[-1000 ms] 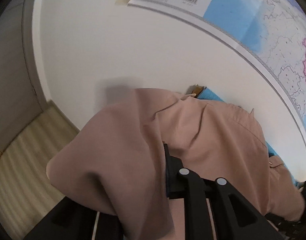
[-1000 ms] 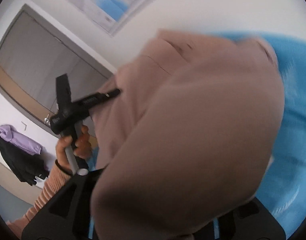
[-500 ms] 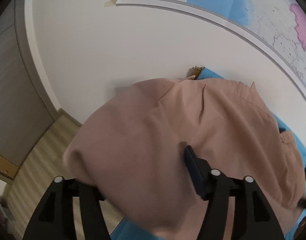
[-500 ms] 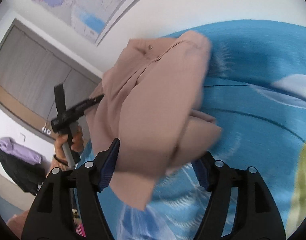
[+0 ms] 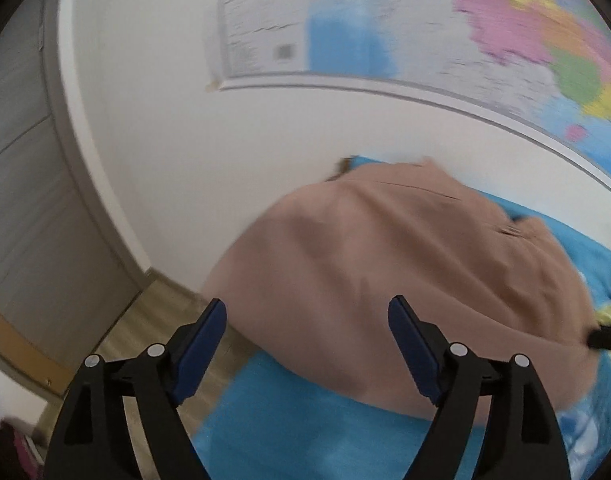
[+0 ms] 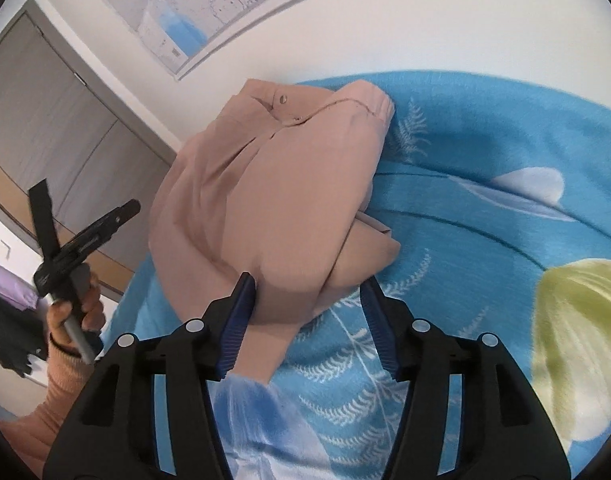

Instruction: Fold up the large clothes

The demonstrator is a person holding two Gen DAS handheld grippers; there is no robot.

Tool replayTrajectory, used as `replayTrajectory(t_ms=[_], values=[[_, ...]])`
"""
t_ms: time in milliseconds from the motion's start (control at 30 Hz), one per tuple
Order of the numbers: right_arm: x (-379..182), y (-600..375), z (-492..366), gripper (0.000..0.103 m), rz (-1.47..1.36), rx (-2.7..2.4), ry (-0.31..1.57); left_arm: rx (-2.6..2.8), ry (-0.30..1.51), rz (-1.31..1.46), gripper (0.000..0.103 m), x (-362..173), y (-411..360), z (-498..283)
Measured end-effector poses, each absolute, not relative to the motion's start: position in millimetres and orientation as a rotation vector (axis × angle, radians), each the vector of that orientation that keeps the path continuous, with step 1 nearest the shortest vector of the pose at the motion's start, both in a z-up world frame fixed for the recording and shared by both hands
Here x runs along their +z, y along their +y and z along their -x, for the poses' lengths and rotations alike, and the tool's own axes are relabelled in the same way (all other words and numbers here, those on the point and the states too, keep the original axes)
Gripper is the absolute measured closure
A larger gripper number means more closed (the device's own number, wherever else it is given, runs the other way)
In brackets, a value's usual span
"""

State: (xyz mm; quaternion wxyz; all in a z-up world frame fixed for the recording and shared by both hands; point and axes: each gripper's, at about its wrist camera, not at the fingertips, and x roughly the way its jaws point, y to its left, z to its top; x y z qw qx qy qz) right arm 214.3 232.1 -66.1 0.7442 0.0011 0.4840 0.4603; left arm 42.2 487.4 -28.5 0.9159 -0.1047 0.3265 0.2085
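Left wrist view: your left gripper (image 5: 305, 344) is spread wide, nothing between the fingers. The garment (image 5: 393, 276), tan, lies just ahead as a rounded bundle on the blue blanket (image 5: 305, 432). Behind it a white wall with a map (image 5: 425, 28); wood floor (image 5: 137, 320) and a grey door at left. Picture blurred.

Right wrist view: your right gripper (image 6: 309, 316) is also wide open; the bundle's near lobe sits between the fingers, touching the left one, not pinched. Garment looks folded over itself with loose flaps at the right edge, so the fold seems mostly done; tidying likely remains. Blanket shows fern print. Dark clothes hang far left.
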Motion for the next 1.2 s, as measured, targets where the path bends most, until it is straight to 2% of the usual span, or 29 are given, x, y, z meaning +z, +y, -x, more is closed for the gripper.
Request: replayTrajectory(t_ms=[67,133,233,500,900,1100,1200], values=[[-60.4,229.2,-211.1,0.048,0.013,0.992,1.033,0.387,0.659,0.209,0.019,-25.6,472.2,-41.3],[-53.7,226.1,-206.0,0.048,0.023,0.985,0.999,0.365,0.641,0.199,0.012,-24.4,456.9,-36.6],[-43.0,223.4,-195.0,0.041,0.076,0.954,0.921,0.345,0.619,0.184,0.007,-30.8,438.4,-34.5],[-36.8,246.4,-161.0,0.041,0.243,1.006,0.807,0.298,0.651,0.221,0.007,-50.1,423.1,-43.7],[-80.5,282.9,-174.7,0.036,0.266,0.997,0.959,0.318,0.8,0.311,0.007,-88.7,432.9,-67.4],[-54.3,270.6,-161.7,0.035,0.23,1.005,0.89,0.345,0.823,0.335,0.007,-84.6,437.1,-69.3],[-41.1,269.2,-147.6,0.036,0.237,1.035,0.803,0.346,0.772,0.336,0.007,-77.3,433.3,-58.9]])
